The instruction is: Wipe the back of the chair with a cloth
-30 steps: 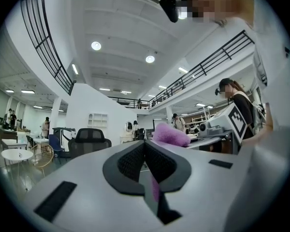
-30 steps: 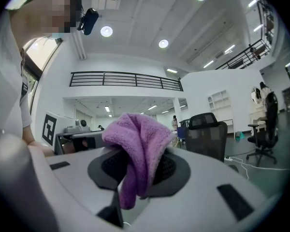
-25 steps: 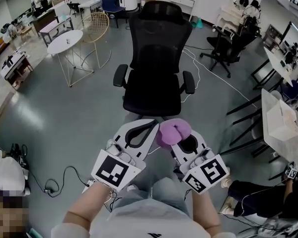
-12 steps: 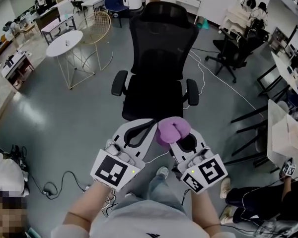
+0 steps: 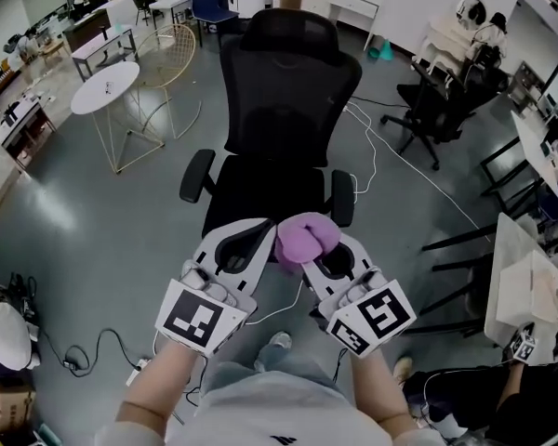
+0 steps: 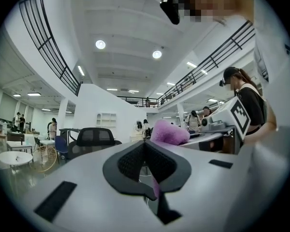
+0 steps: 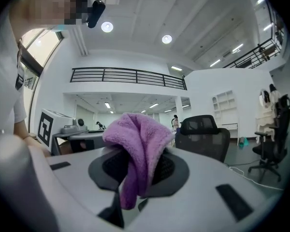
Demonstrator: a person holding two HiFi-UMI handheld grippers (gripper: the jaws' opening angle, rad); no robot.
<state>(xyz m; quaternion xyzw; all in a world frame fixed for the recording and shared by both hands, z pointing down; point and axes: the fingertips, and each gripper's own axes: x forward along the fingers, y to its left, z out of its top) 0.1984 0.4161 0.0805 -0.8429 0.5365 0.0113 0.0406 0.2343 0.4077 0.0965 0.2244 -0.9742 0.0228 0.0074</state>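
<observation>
The chair base is hidden, apparently behind the cloth in front of it.

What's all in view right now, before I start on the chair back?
office chair: one, black, centre floor, seat towards the person
cloth: one, purple, bunched at the right gripper's jaws
round table: one, white, upper left
wire chair: one, pale gold, beside the round table
second office chair: one, black, upper right
white cable: one, on the floor right of the centre chair
black cable: one, on the floor at lower left
left gripper: one, white, jaws together, nothing held
right gripper: one, white, shut on the cloth
</observation>
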